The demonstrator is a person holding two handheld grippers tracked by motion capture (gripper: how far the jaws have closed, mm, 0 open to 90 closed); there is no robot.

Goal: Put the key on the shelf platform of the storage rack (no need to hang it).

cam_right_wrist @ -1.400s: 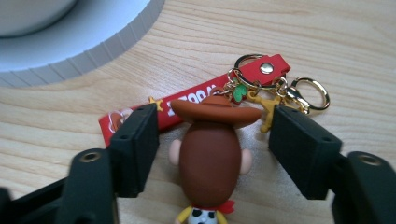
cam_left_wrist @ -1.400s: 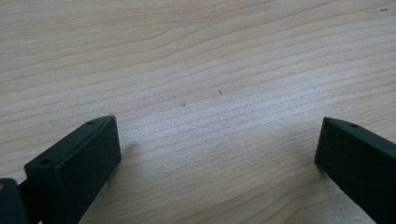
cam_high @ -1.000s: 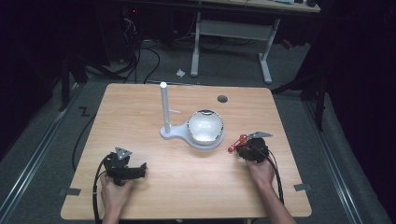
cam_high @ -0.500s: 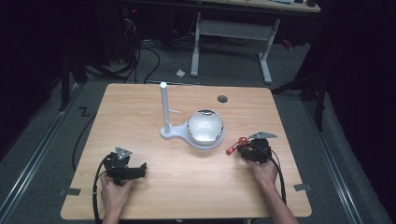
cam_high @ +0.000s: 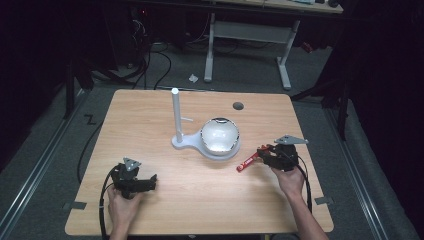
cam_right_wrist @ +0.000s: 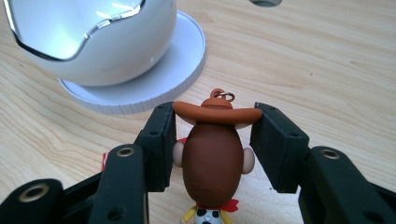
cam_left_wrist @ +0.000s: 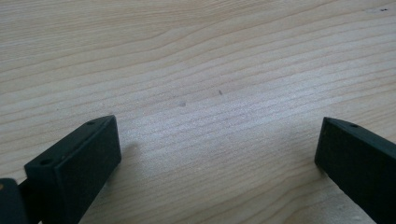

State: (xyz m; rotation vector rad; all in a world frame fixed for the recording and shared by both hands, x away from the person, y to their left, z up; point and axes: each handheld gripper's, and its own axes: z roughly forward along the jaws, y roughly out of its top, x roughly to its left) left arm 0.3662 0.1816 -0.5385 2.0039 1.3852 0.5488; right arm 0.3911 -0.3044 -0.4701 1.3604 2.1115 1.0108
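Fingers (cam_right_wrist: 156,140) of the right gripper (cam_right_wrist: 212,140) clamp a cowboy figure's (cam_right_wrist: 212,158) hat brim; left gripper's (cam_left_wrist: 215,158) are spread apart.

Dim, dark surround; light wooden tabletop (cam_high: 200,200) evenly lit from above. Glare on glossy white egg-shaped shell (cam_right_wrist: 88,37). Close-ups sharp, soft shadows.

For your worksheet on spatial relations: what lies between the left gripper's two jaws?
Only bare wooden table, seen in the left gripper view; the left gripper stands open and empty.
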